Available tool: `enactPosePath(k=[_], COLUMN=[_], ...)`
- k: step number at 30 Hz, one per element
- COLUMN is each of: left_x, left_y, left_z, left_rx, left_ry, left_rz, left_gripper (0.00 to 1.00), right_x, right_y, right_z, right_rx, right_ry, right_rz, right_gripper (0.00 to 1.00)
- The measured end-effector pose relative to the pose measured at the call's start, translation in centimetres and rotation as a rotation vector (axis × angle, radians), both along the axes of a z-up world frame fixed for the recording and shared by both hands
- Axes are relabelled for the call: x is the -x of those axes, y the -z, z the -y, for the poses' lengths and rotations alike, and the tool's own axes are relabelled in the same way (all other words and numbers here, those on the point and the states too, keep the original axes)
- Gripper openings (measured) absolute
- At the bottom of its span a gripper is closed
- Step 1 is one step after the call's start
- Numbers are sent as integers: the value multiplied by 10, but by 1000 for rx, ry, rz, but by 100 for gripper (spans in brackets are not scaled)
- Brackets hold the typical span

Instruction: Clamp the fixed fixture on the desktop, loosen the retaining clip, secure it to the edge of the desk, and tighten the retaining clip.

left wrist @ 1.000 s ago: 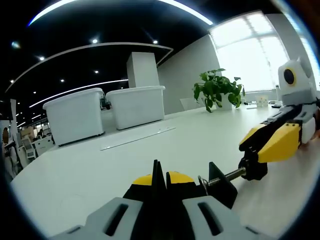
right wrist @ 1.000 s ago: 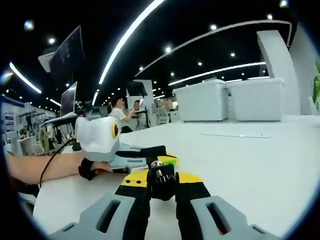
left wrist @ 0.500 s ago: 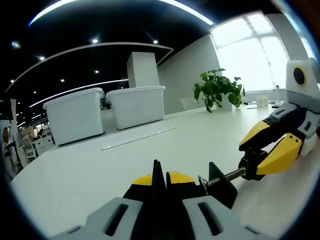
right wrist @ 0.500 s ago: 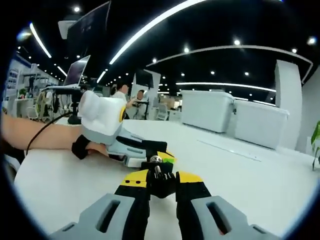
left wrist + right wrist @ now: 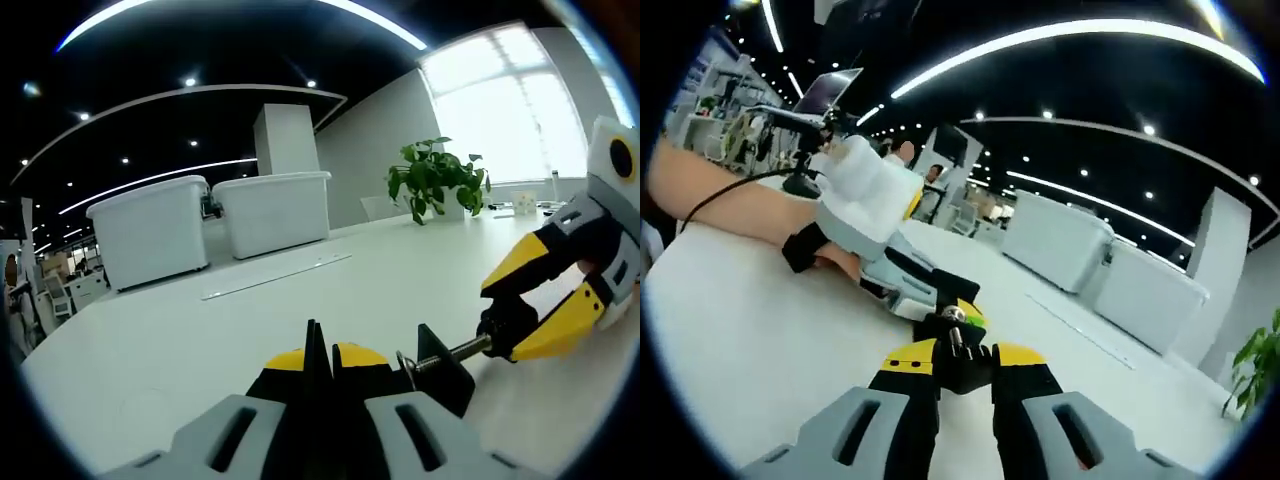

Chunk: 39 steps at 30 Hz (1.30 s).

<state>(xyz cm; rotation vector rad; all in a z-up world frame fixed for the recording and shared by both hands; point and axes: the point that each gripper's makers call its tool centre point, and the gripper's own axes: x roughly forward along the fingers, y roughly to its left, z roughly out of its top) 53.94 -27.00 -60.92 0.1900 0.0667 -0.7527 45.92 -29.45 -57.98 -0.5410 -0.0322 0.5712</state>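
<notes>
Left gripper [image 5: 322, 352] sat low at 6 o'clock in left gripper view, jaws pressed tight on black-and-yellow clamp [image 5: 345, 368] resting on white desk [image 5: 180, 345]. Clamp's one screw [image 5: 452, 352] stuck out toward 3 o'clock. Right gripper [image 5: 530, 318] squeezed knob [image 5: 505, 325] at screw's end. In right gripper view, knob [image 5: 962, 360] sat between right gripper's [image 5: 962, 362] yellow tips. Two white bins [image 5: 205, 225] stood at 11 o'clock, one plant [image 5: 435, 178] at 1 o'clock.
</notes>
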Motion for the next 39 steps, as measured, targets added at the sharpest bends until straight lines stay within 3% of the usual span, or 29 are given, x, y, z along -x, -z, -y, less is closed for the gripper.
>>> enactPosePath(k=[5,9,15,18,24,39], left_x=[1,1,1,1,1,1], left_y=[0,0,0,0,1,1], left_z=[0,0,0,0,0,0], left_rx=[0,0,0,0,0,0], left_ry=[0,0,0,1,0,0], left_rz=[0,0,1,1,1,0], left_gripper=[7,7,7,7,7,7], right_x=[0,3,3,7,9,14], right_y=[1,2,4,5,6,11], right_z=[-1,-4,-6,-9,-10,-14], right_rx=[2,134,161,278,301,505], right_ry=[-1,-9,-12,-21,-25,-42], right_rz=[2,80,97,165,180,292], right_gripper=[19,19,19,19,19,19])
